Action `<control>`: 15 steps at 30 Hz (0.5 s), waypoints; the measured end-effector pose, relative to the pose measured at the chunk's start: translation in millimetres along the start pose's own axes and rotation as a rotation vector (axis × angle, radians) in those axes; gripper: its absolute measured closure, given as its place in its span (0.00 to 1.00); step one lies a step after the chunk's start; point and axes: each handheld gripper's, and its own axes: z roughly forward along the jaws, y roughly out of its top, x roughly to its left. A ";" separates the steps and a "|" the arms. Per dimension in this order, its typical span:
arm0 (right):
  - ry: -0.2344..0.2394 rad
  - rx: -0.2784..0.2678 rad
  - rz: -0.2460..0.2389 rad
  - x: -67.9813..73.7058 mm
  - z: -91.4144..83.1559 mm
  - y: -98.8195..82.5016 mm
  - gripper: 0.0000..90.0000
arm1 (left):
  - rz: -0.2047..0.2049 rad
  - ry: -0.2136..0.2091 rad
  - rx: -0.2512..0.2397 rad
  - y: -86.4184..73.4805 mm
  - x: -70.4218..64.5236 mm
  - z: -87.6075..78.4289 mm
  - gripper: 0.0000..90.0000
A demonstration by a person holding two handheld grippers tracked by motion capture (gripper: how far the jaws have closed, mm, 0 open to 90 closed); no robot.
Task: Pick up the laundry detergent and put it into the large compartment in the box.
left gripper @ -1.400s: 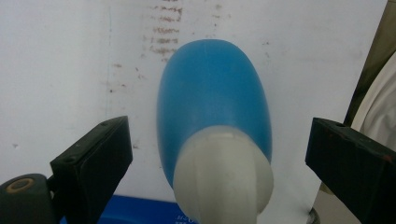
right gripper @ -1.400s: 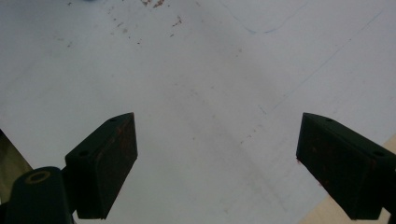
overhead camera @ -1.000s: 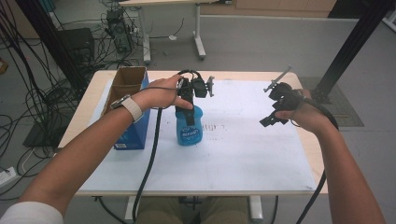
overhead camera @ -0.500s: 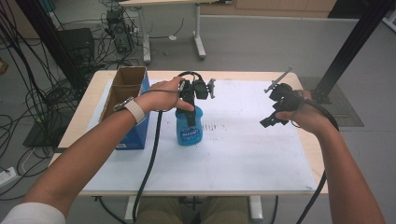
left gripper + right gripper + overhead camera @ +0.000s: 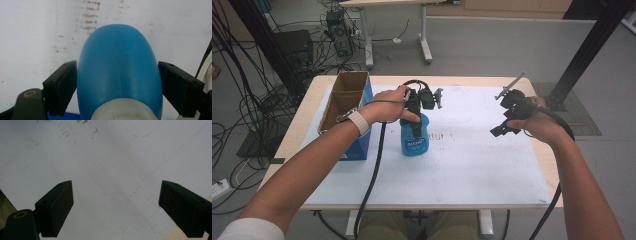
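The blue bottle [image 5: 414, 136] stands upright mid-worktop [image 5: 472, 165] between the left tongs [image 5: 414, 116], which have been closing; contact looks likely on one side only. The right tongs [image 5: 504, 126] gape wide, empty.

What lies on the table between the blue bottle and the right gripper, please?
Nothing: in the high view the white mat is bare between the blue bottle and the right gripper, apart from faint brownish marks.

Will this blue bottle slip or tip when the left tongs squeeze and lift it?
The bottle looks smooth and rounded, so it may slip. The left tongs, just closing, flank its shoulder. It stands tall and narrow, likely tippy.
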 end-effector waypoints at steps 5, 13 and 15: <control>0.001 -0.001 0.000 -0.1 0.5 -0.5 0.14 | -0.004 0.011 -0.003 -0.6 -1.2 1.5 0.22; -0.001 -0.004 0.002 0.2 0.2 -1.2 0.14 | -0.001 0.020 0.002 1.7 -2.9 3.8 0.27; -0.002 -0.003 0.000 0.3 0.2 -1.2 0.14 | 0.004 0.025 0.001 2.2 -4.2 4.6 0.29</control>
